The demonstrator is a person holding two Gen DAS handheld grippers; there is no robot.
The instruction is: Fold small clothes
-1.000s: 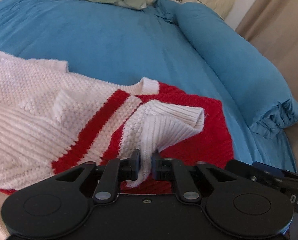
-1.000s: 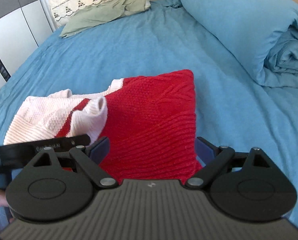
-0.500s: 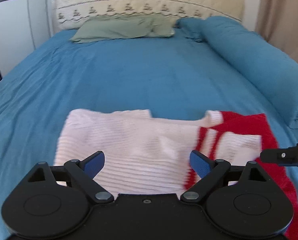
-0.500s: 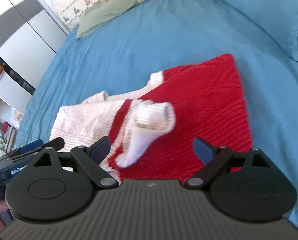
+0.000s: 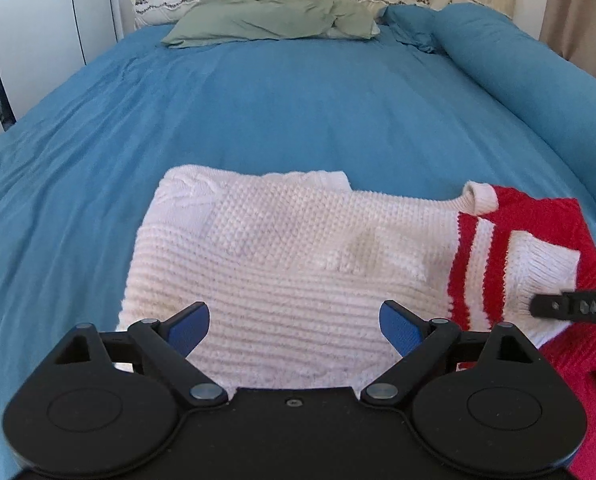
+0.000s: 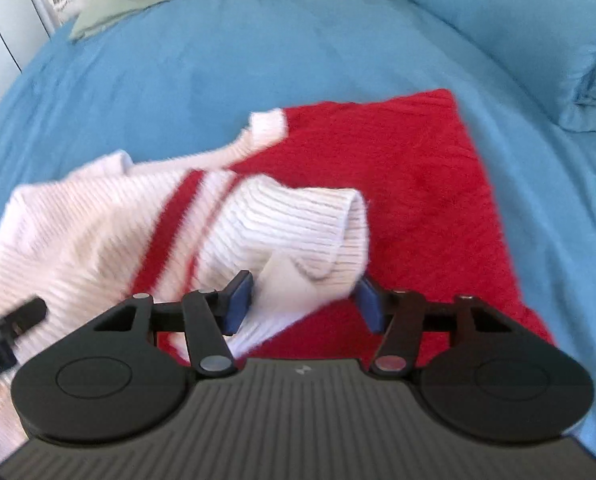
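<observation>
The left gripper (image 5: 294, 326) has let go of the white cuff (image 6: 298, 232) and hangs wide open over the sweater (image 5: 290, 248) on the bed (image 5: 298, 100); the half-open right gripper (image 6: 303, 304) now straddles that cuff, not yet clamped, taking over the sleeve fold.

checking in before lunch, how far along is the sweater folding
Early. The red and white knit sweater lies on the blue bedspread, its white ribbed sleeve cuff already laid across the red panel. The right gripper brackets that cuff, fingers not closed; the left gripper is open, empty. The body folds remain.
</observation>
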